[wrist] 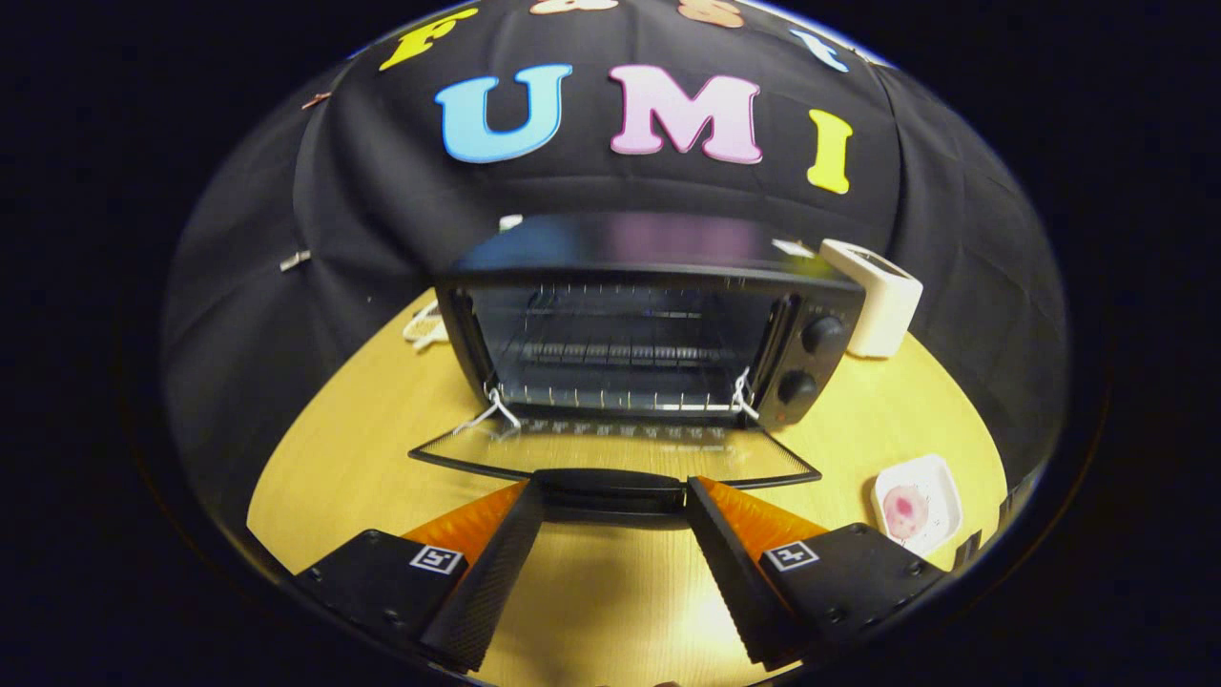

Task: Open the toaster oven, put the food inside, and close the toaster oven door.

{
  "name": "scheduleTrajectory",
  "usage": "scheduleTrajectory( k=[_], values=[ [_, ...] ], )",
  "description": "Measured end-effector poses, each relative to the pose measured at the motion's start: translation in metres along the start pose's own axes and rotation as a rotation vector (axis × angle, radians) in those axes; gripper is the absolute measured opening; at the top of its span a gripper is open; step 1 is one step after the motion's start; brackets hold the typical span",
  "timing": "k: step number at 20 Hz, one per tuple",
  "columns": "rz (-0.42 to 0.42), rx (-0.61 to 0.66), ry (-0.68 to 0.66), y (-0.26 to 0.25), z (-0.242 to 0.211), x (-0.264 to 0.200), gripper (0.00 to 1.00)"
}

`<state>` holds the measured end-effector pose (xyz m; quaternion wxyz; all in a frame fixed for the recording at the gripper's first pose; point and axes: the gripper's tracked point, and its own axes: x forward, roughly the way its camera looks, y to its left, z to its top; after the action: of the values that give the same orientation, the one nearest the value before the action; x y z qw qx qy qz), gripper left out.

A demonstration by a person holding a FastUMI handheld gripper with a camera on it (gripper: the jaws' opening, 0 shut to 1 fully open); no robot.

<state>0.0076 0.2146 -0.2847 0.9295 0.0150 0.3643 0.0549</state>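
Note:
The black toaster oven [658, 324] stands on the wooden table [353, 468] with its glass door [610, 453] folded down flat toward me. Its wire rack [620, 358] shows inside the empty cavity. The door's black handle [610, 489] lies just ahead of my fingertips and spans the gap between them. My gripper [612, 496] is open, with nothing pressed between its fingers. A small white dish [918, 504] with a pink round piece of food [903, 508] rests on the table to the right of the right finger.
A white box-shaped device [879, 296] stands behind the oven's right corner. A white cord [424, 326] lies by the oven's back left. Two knobs [811, 361] sit on the oven's right panel. Black cloth walls enclose the table.

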Motion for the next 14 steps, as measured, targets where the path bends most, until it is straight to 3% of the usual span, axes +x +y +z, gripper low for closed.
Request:
scheduleTrajectory(
  k=[3,9,14],
  values=[
    [-0.001,0.03,0.114,-0.013,-0.033,0.01,0.99],
    [0.053,-0.018,0.082,-0.05,-0.019,-0.018,0.99],
    [0.082,-0.001,0.085,-0.122,-0.001,-0.043,0.99]
  ],
)
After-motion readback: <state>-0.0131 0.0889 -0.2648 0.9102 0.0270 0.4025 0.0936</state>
